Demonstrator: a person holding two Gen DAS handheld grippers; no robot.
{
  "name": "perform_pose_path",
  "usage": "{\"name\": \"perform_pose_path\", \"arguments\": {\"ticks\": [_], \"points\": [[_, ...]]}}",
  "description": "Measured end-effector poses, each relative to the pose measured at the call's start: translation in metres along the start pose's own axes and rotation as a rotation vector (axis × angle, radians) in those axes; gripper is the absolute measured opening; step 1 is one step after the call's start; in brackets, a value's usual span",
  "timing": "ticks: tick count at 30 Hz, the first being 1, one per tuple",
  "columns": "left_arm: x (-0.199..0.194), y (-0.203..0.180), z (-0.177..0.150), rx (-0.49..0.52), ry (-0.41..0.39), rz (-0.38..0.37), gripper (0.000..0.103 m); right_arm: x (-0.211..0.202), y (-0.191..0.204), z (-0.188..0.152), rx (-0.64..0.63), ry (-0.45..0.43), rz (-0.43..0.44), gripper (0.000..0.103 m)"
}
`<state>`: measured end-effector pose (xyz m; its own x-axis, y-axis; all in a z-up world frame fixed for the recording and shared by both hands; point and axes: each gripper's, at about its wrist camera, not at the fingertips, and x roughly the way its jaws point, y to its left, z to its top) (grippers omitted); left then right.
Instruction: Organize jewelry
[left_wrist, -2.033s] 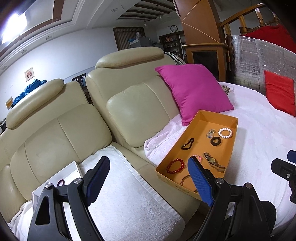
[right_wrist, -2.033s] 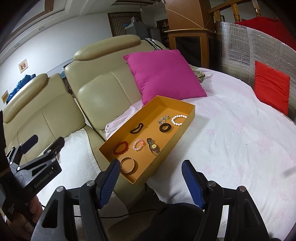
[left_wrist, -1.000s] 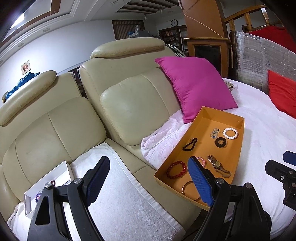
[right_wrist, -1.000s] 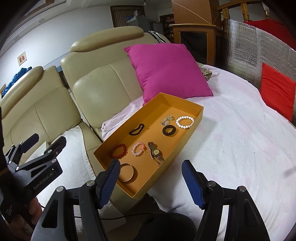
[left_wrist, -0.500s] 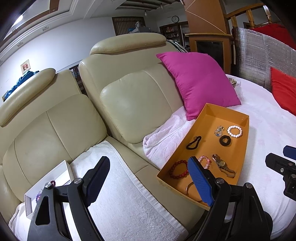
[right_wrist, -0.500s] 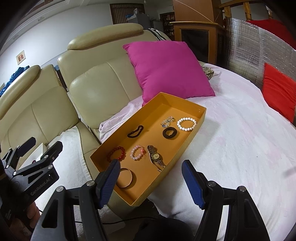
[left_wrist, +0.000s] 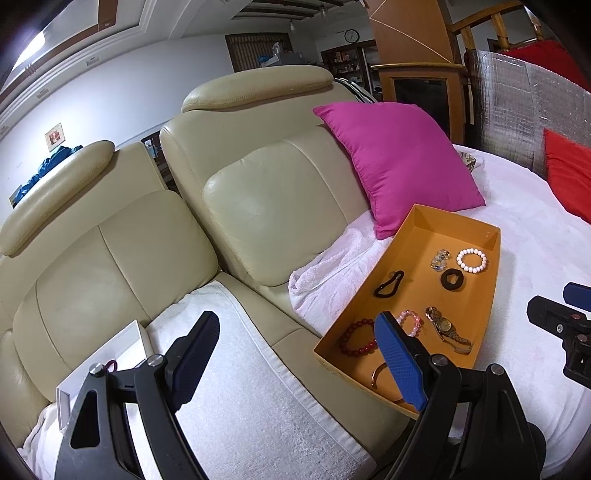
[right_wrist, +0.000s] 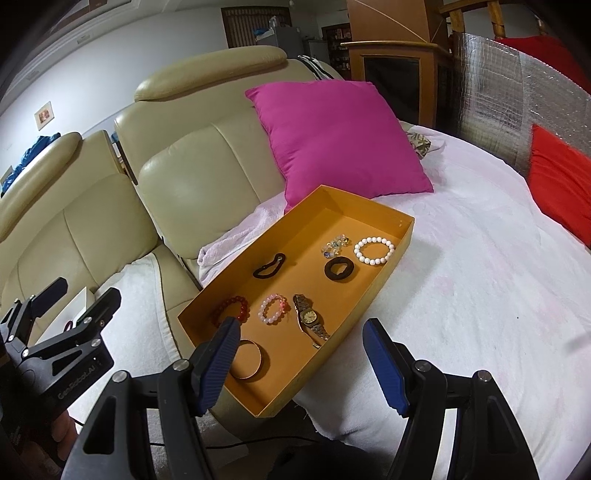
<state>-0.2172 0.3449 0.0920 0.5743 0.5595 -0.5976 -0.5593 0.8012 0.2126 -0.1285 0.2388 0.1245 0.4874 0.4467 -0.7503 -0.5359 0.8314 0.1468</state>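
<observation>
An orange tray (right_wrist: 384, 254) (left_wrist: 484, 310) lies on the white-covered seat. It holds a white bead bracelet (right_wrist: 373, 250), a black ring (right_wrist: 339, 270), a black hair tie (right_wrist: 269, 266), a red bead bracelet (right_wrist: 232, 308), a pink bead bracelet (right_wrist: 272, 309), a gold watch (right_wrist: 309, 319), a bangle (right_wrist: 246, 359) and small charms (right_wrist: 334, 243). My right gripper (right_wrist: 299, 363) is open and empty, above the tray's near end. My left gripper (left_wrist: 295, 354) is open and empty over the left seat. A white box (left_wrist: 107, 354) with small jewelry lies at the lower left.
A magenta pillow (right_wrist: 338, 136) leans on the cream sofa back (left_wrist: 266, 199) behind the tray. A red cushion (right_wrist: 557, 177) lies at the far right by a silver foil panel (right_wrist: 513, 85). A white towel (left_wrist: 258, 406) covers the left seat.
Both grippers have moved closer to the sofa and tray; the tray looks larger in the right wrist view. Jaws stay open. Nothing in the tray has moved.
</observation>
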Motion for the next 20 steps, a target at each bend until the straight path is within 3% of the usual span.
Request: {"name": "perform_pose_path", "arguments": {"ticks": [16,20], "points": [[-0.013,-0.018,0.003,0.013,-0.018,0.032,0.086,-0.003,-0.025,0.001,0.019,-0.036,0.033,0.072],[-0.014,-0.073,0.009,0.102,-0.017,-0.134,0.086,-0.017,-0.075,-0.007,0.111,-0.087,-0.016,0.072]]}}
